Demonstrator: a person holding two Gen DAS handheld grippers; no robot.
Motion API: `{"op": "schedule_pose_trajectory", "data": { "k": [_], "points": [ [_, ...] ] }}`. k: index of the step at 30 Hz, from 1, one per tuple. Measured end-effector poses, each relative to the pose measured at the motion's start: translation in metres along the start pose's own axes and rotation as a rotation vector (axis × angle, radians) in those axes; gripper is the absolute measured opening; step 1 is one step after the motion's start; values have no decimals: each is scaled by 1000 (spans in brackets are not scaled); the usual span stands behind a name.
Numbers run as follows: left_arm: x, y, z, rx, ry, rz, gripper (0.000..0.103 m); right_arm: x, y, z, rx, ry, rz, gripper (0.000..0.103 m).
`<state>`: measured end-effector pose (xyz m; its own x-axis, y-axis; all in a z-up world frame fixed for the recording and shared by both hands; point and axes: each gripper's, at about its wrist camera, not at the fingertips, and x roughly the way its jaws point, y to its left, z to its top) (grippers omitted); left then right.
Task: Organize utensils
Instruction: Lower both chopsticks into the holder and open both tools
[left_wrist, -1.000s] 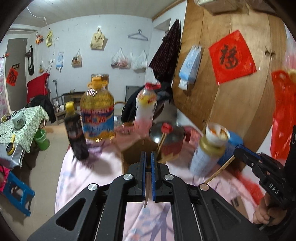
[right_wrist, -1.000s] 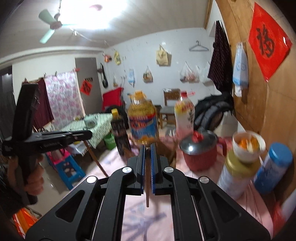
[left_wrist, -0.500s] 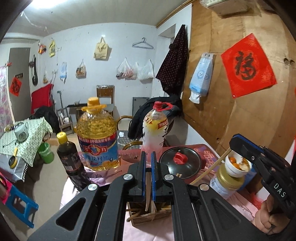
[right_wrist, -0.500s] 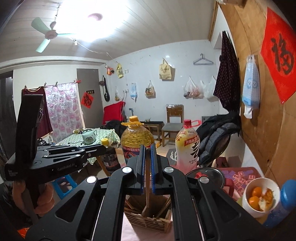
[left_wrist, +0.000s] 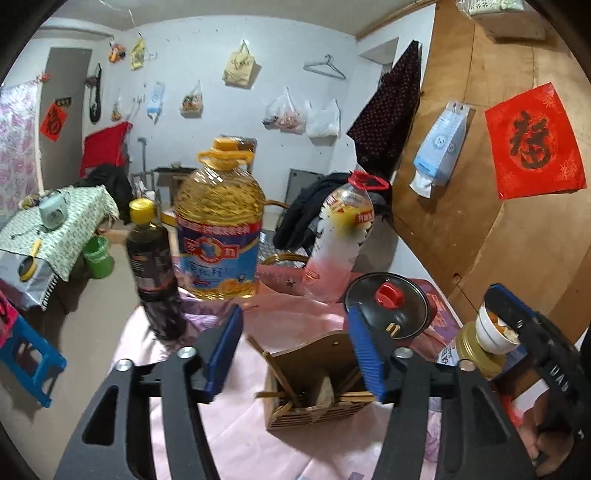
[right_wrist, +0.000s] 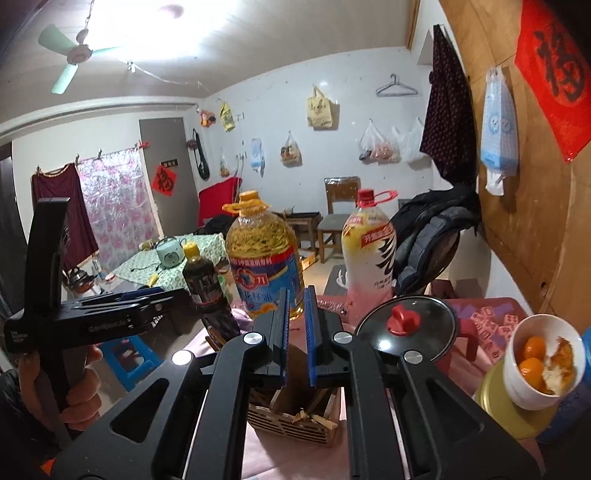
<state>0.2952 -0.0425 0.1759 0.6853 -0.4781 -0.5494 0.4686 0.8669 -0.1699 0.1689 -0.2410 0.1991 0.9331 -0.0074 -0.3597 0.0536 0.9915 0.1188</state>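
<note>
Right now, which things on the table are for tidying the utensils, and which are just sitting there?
For the job: wooden utensil holder, chopsticks in it.

Just sitting there: oil jug, dark sauce bottle, drink bottle, pot lid, cup of oranges.

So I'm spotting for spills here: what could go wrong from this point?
Chopsticks lean crookedly across the wooden holder; one could tip out or jam the next drop. The bowl of oranges sits perched on a jar beside the right tongs; a sideways pull-back could knock it off.
</note>
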Motion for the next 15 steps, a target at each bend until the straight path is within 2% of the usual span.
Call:
{"op": "schedule_pose_trajectory", "data": {
  "k": [5,10,15],
  "points": [
    [-45,-3,-14,40,-48,63,84,-35,8,-2,1,-35,-25,21],
    [-88,1,-33,48,-63,96,93,-77,25,-8,15,-69,-36,30],
    [-129,6,-61,25,-56,88,97,-113,45,-22,12,-85,-59,43]
  ]
}}
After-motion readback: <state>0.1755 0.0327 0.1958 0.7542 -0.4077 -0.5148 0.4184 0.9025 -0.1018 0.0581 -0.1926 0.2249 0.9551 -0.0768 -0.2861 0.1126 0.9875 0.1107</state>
